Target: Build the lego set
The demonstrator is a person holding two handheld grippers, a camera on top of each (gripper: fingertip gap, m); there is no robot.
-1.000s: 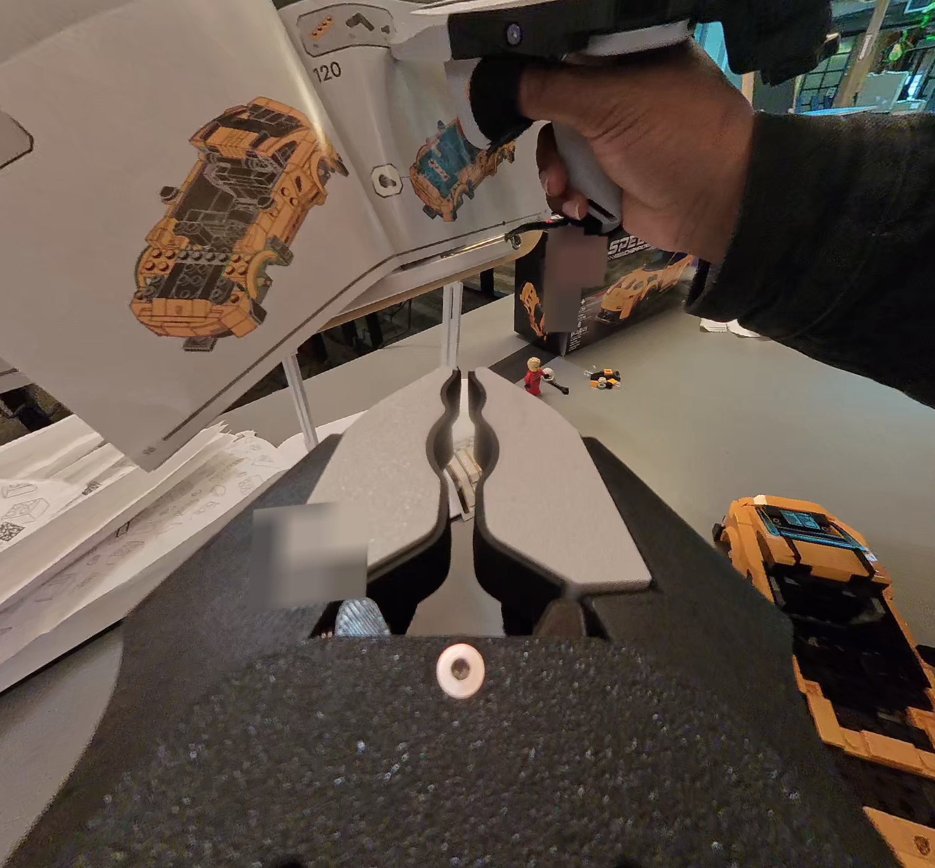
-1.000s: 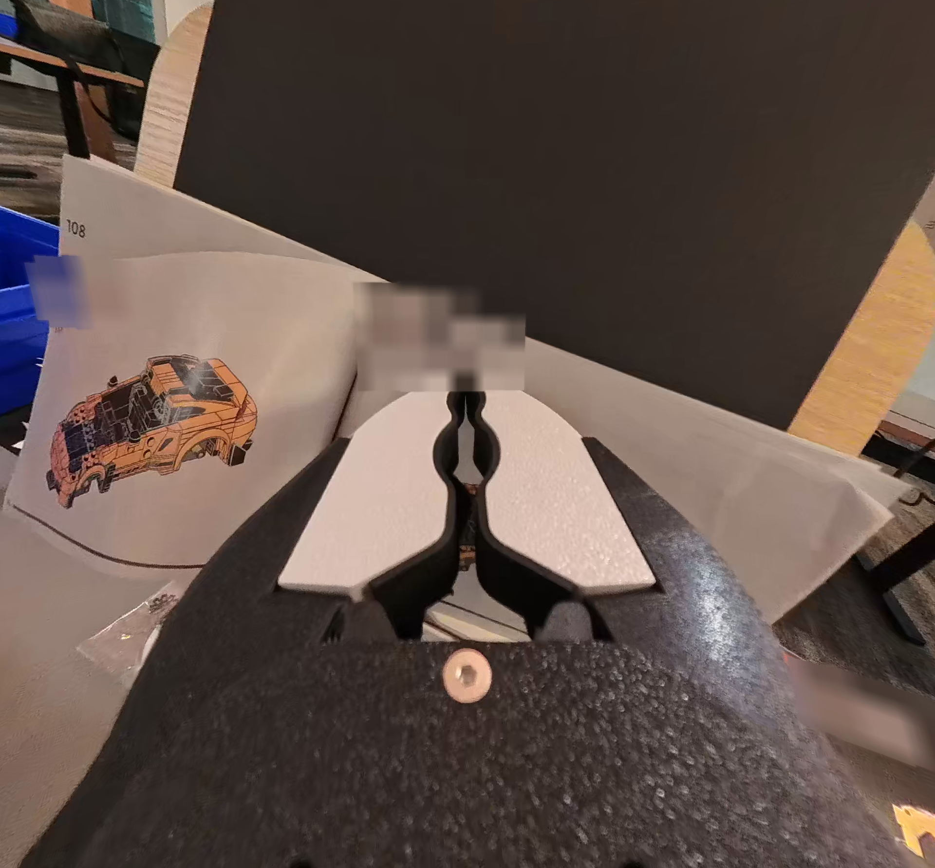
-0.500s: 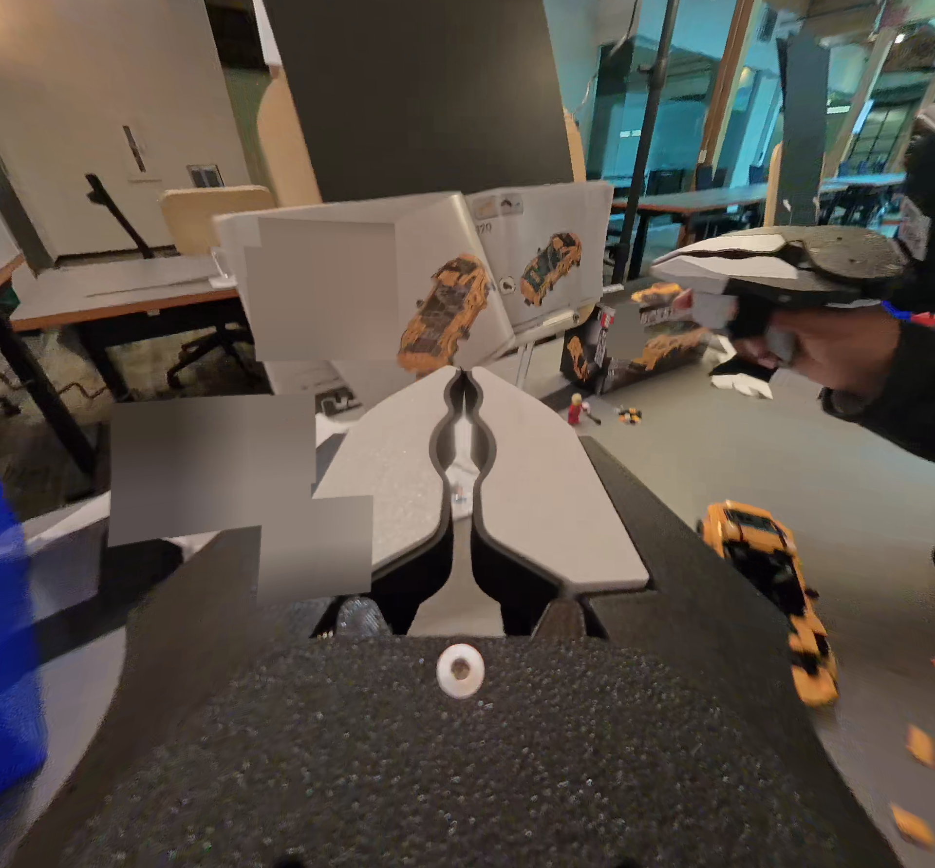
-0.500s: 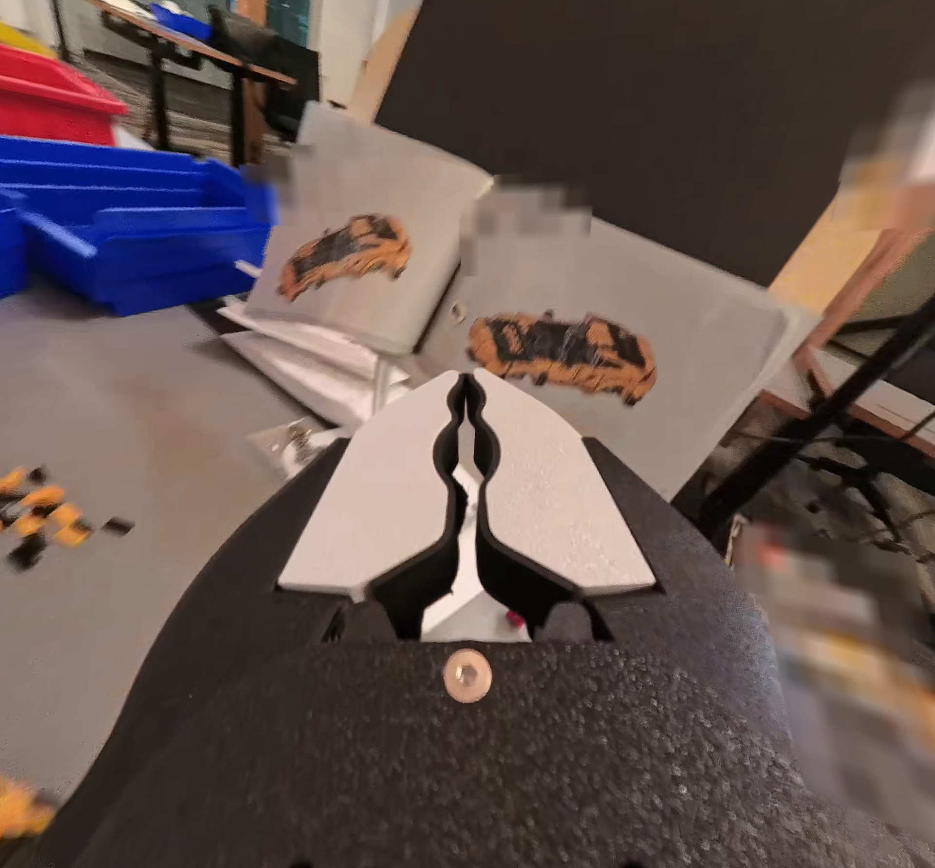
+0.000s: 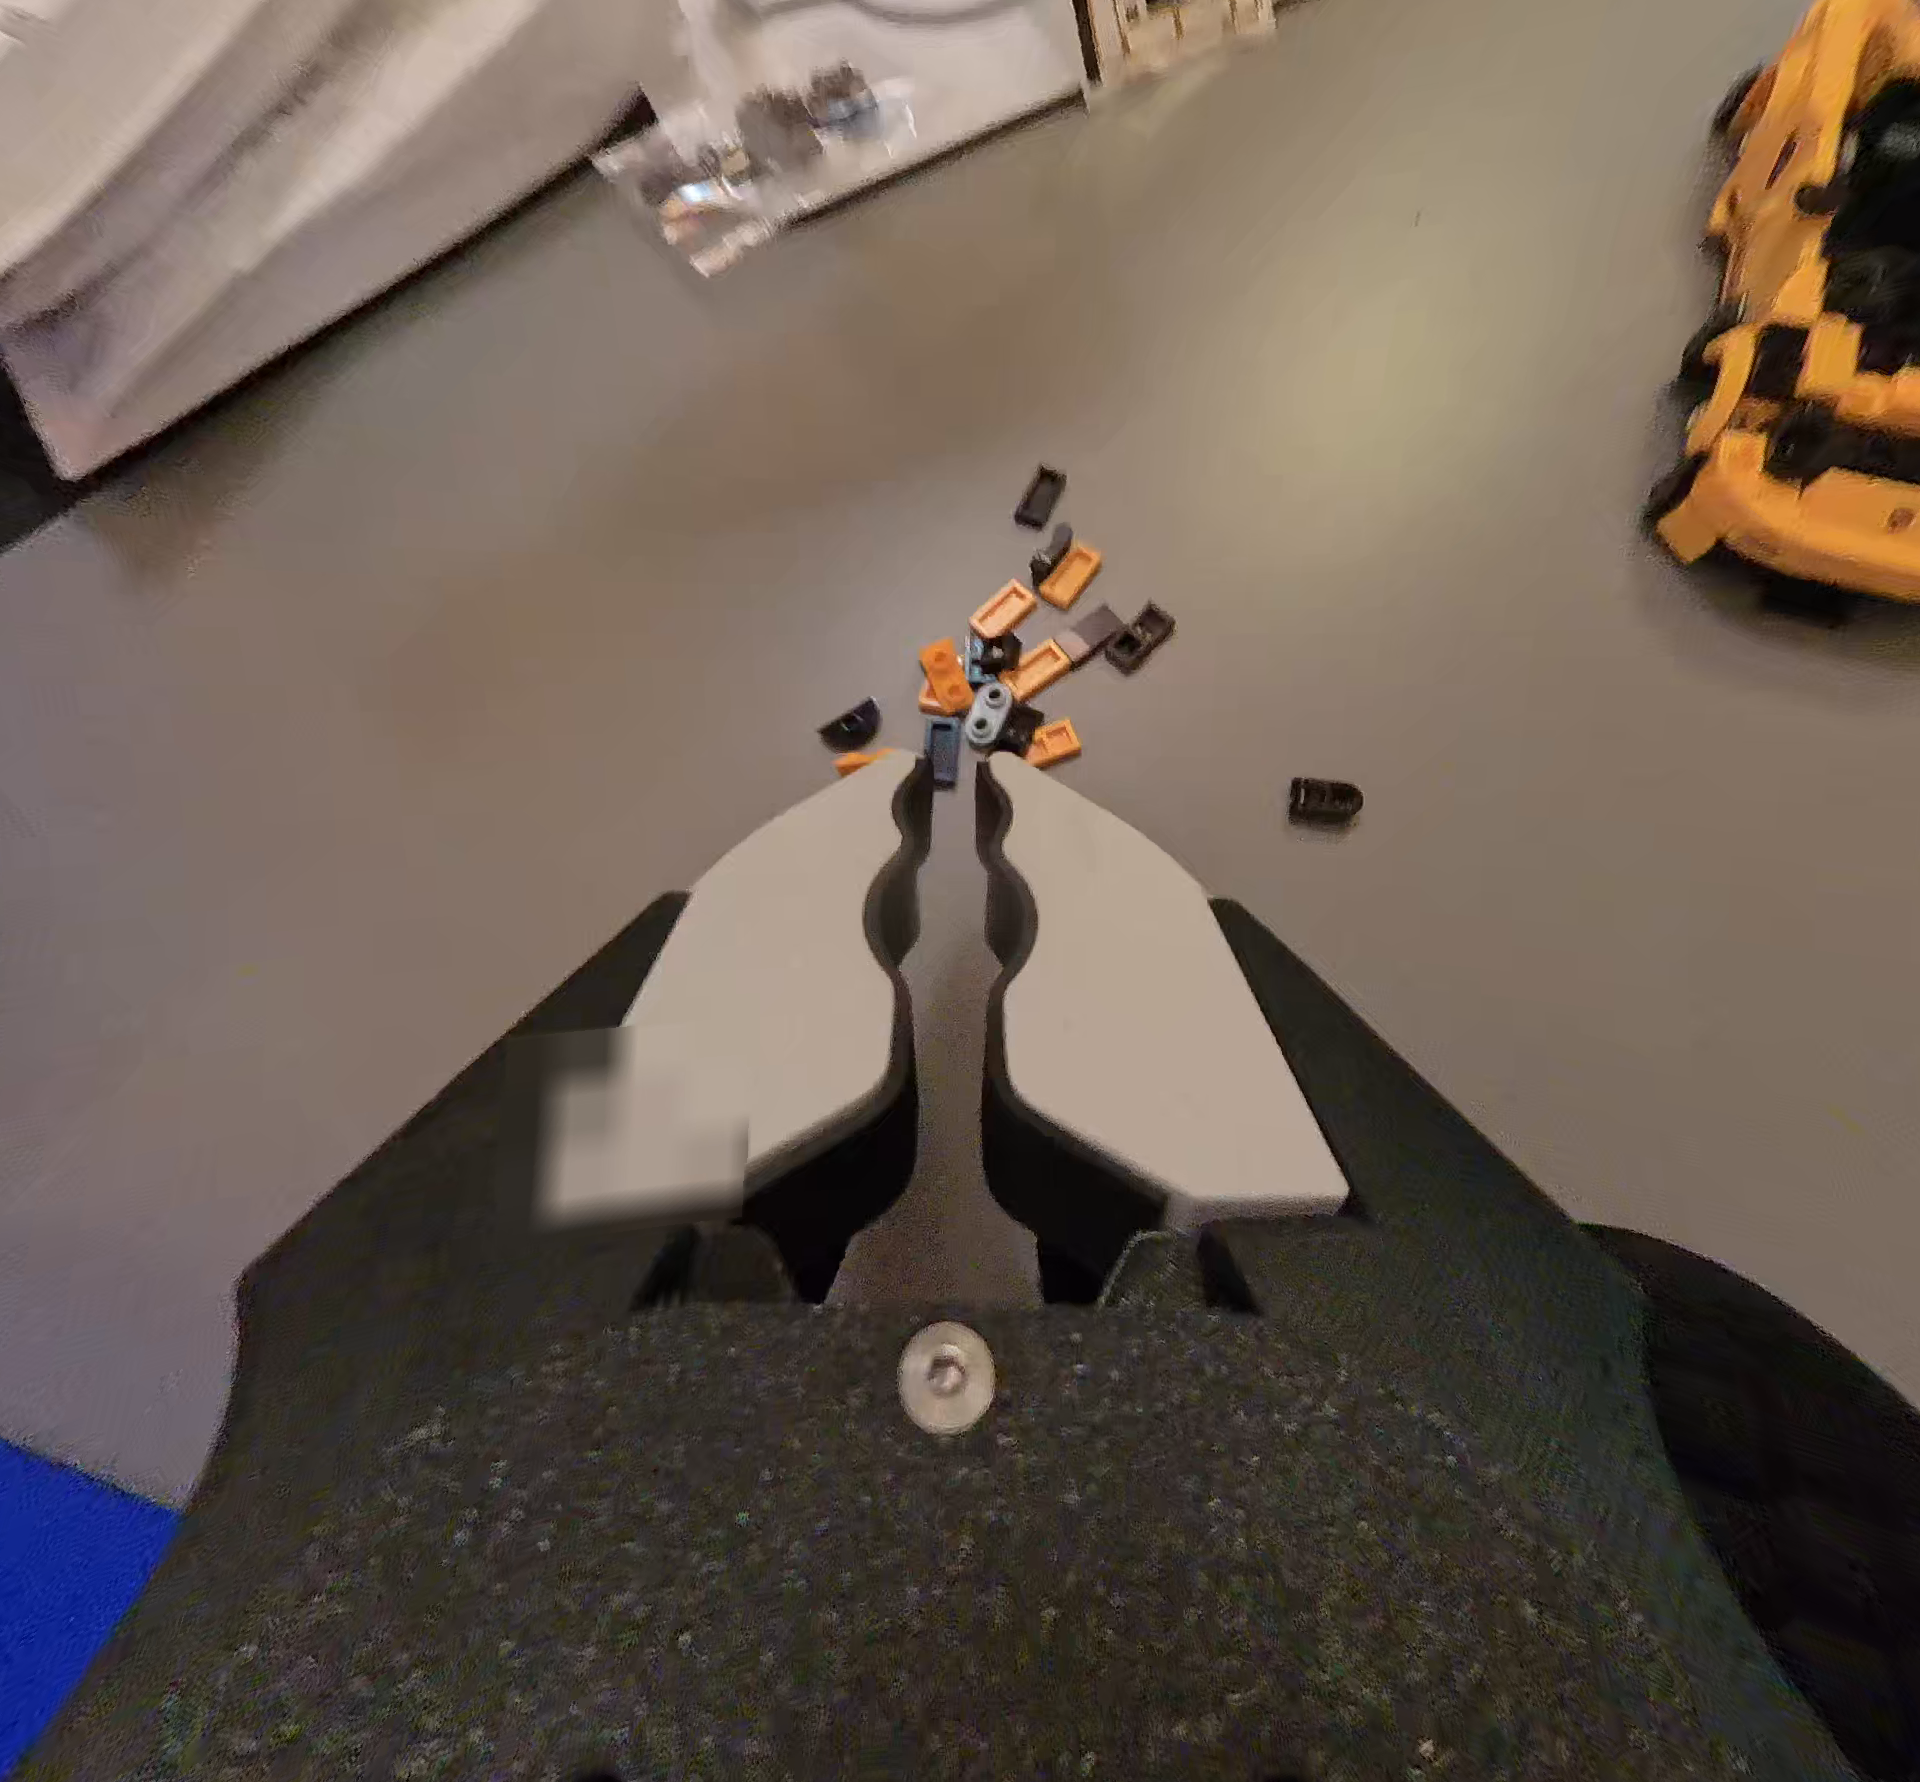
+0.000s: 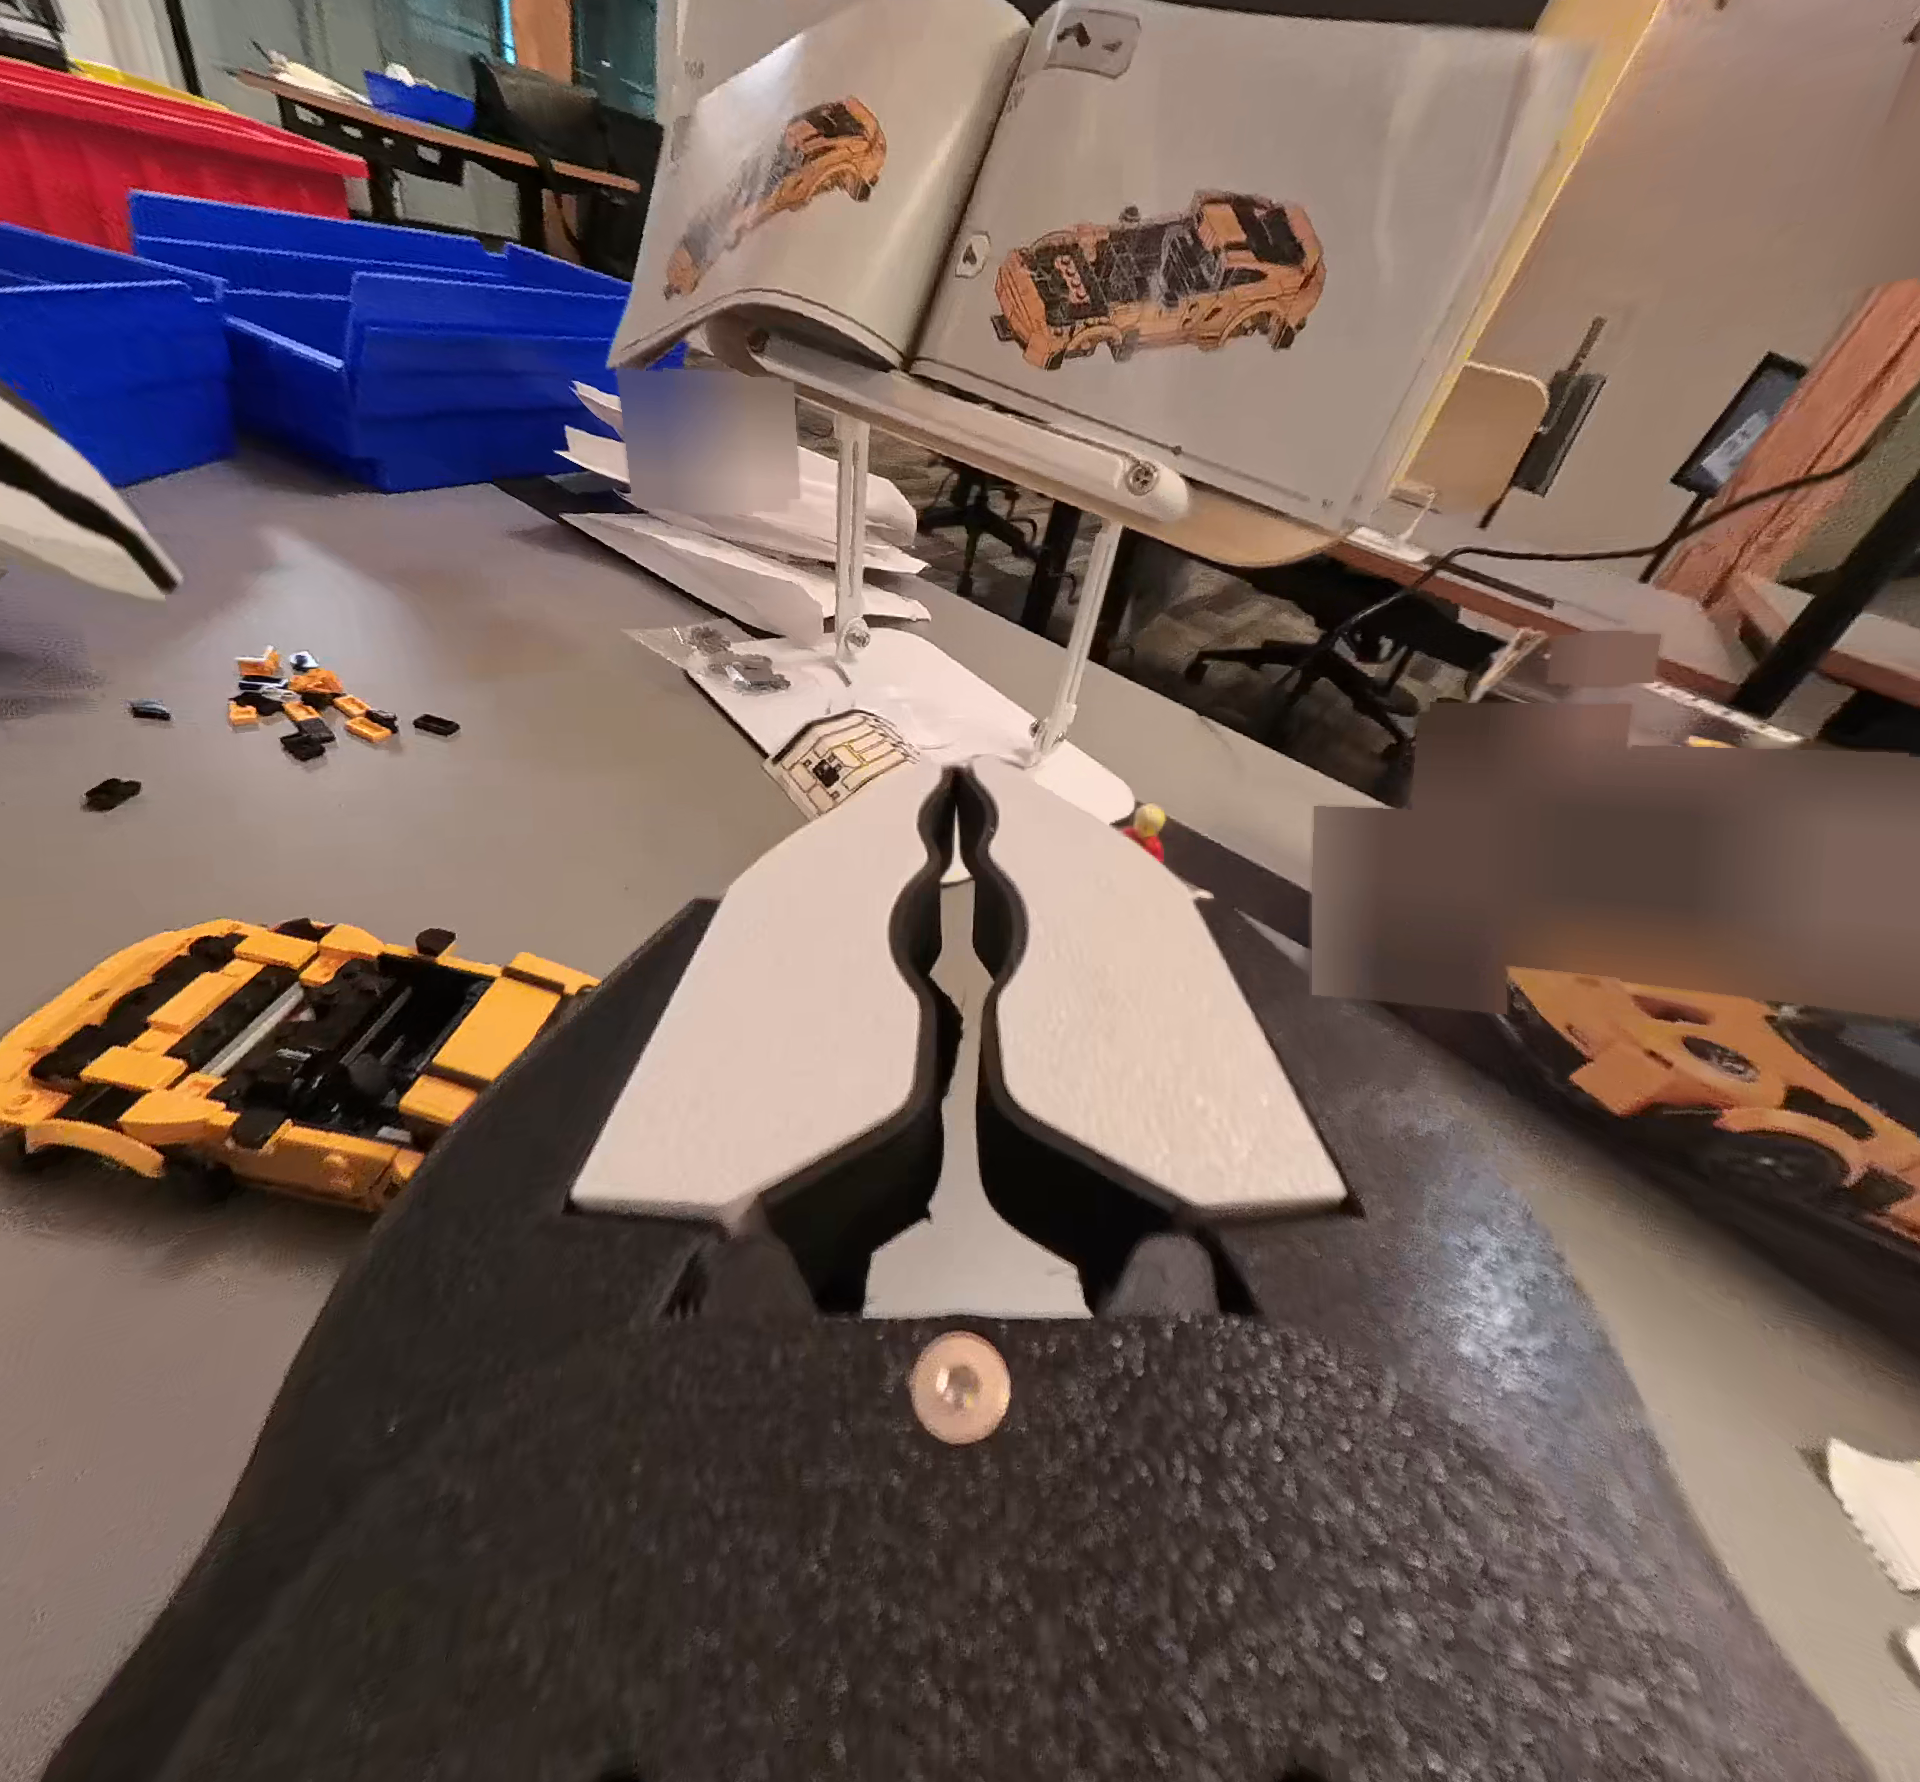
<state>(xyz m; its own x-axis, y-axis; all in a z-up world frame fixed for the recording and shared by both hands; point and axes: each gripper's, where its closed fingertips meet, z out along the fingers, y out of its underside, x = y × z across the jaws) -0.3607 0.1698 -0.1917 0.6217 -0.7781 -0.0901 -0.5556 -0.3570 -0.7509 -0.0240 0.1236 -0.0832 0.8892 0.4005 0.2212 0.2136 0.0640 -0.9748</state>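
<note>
Though smeared with blur toward 12 o'clock in the left wrist view, grey table (image 5: 416, 589) underneath everything. Seen from the right wrist view: stacked blue bins (image 6: 312, 330) at 10 o'clock with a red bin (image 6: 125, 143) behind them; open instruction booklet (image 6: 1195, 205) at 12 to 1 o'clock, propped above the table on a thin-legged white stand (image 6: 1070, 662); product box (image 6: 1714, 1088) printed with an orange car at 3 o'clock. Partly built orange and black lego car (image 6: 260, 1046) flat on the table at 8 o'clock, roof off, dark interior exposed; same car at 2 o'clock in the left wrist view (image 5: 1829, 330). Left gripper (image 5: 954, 766) pointed down at the table, released, fingers parted by a narrow gap, tips right at the near edge of the loose lego pieces (image 5: 1018, 662). Right gripper (image 6: 958, 776) held low and level, clenched, tips pressed together, nothing between them. Clear bag of small parts (image 5: 748, 143) at 11 o'clock on the stand's base, sticker sheet (image 6: 842, 756) near it. Loose pieces small, orange, black and grey, bunched at 12 o'clock just past the left fingertips; one dark grey piece (image 5: 943, 756) in line with the gap, contact impossible to tell. Single black piece (image 5: 1325, 800) apart at 2 o'clock. Tiny red minifigure (image 6: 1148, 823) just beside the right gripper's tip at 1 o'clock.
</note>
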